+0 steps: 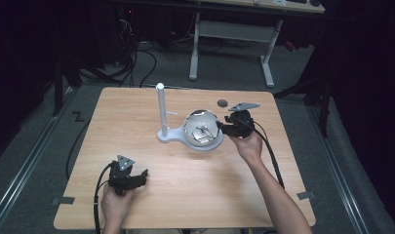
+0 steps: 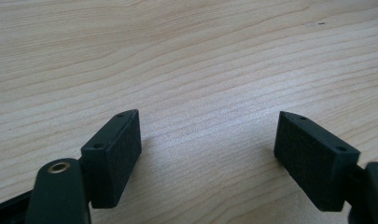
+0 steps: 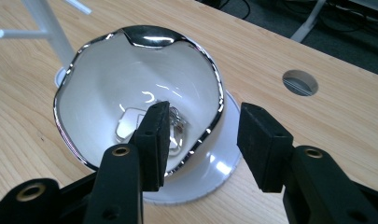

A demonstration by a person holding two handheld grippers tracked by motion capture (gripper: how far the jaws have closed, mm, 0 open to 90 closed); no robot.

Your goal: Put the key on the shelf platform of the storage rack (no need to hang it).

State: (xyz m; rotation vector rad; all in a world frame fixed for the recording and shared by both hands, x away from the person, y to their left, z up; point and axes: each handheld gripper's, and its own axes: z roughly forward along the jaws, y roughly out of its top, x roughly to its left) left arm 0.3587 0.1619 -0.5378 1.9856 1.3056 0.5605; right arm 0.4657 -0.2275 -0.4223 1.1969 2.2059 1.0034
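A white bowl with a wavy silver rim (image 1: 201,127) (image 3: 107,84) rests on the round base (image 3: 224,163) of a white stand whose post (image 1: 161,108) rises at its left. A small white and metal piece (image 3: 128,127) lies inside the bowl. My right gripper (image 1: 219,127) (image 3: 206,109) is at the bowl's right side. Its jaws straddle the rim, one inside and one outside, and neither pad presses on it. My left gripper (image 1: 144,176) (image 2: 207,140) lies low over the bare wood near the table's front left, open, with nothing between its jaws.
The wooden table (image 1: 136,112) has a round cable hole (image 1: 223,103) (image 3: 299,82) behind the bowl. A thin peg sticks out of the stand's post (image 3: 46,28). Cables trail from both grippers toward the front edge. A desk frame (image 1: 231,34) stands on the floor beyond.
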